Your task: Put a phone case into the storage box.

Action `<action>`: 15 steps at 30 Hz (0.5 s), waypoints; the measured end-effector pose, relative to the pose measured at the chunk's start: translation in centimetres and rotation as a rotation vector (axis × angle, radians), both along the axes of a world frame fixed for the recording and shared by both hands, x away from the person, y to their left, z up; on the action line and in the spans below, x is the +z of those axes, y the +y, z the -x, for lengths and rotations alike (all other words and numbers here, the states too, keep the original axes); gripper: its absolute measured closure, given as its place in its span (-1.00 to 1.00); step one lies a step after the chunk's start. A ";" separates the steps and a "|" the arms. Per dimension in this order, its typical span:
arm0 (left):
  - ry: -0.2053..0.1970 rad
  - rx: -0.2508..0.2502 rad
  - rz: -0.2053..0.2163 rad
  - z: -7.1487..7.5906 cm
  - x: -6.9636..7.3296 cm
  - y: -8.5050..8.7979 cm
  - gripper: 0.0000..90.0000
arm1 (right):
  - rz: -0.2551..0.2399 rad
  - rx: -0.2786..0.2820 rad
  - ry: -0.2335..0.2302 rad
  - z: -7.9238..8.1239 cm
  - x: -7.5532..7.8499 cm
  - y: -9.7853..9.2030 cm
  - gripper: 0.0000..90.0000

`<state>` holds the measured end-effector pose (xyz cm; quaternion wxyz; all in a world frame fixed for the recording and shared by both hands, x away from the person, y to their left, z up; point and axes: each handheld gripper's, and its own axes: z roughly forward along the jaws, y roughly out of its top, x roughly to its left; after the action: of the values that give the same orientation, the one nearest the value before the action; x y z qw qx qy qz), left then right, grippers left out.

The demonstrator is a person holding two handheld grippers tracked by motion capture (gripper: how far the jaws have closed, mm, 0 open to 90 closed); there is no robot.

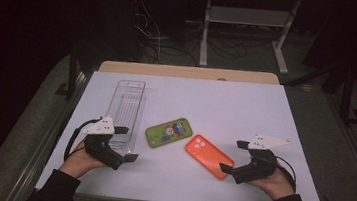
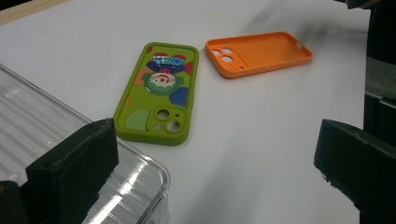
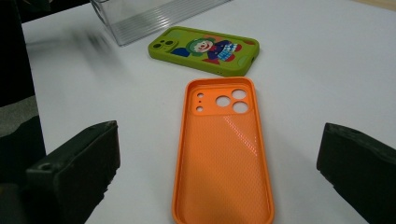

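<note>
- Starting at the left, the left gripper [image 1: 129,144] is seen beside the near end of the clear plastic tray [image 1: 126,106], its jaws spread wide with nothing between them.
- Nothing is seen inside the tray, so the putting-away is judged not yet begun.
- Just right of the tray, the green phone case [image 1: 169,132] is laid printed side up on the white table [image 1: 246,107], untouched.
- Next to it, close but apart, the orange phone case [image 1: 209,156] is laid hollow side up.
- At the right, the right gripper [image 1: 233,156] is held near the orange case's near end, jaws fully apart and empty; in the right gripper view that case [image 3: 224,154] is lined up between them.
- Both cases are judged still to be picked up, the orange one probably first.
</note>
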<state>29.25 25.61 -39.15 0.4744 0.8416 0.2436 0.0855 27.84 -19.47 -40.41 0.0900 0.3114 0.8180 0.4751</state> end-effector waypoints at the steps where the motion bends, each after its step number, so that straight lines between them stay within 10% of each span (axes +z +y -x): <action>1: 0.003 0.002 0.003 0.0 0.0 -0.1 -1.00 | 0.000 0.000 -0.001 0.0 0.0 0.0 -1.00; 15: 0.009 0.003 0.002 0.0 0.1 -0.2 -1.00 | 0.013 -0.030 0.013 0.0 0.3 -0.3 -1.00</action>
<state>29.27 25.41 -39.09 0.4740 0.8412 0.2468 0.0823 27.87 -19.81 -40.15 0.0937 0.3263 0.8168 0.4664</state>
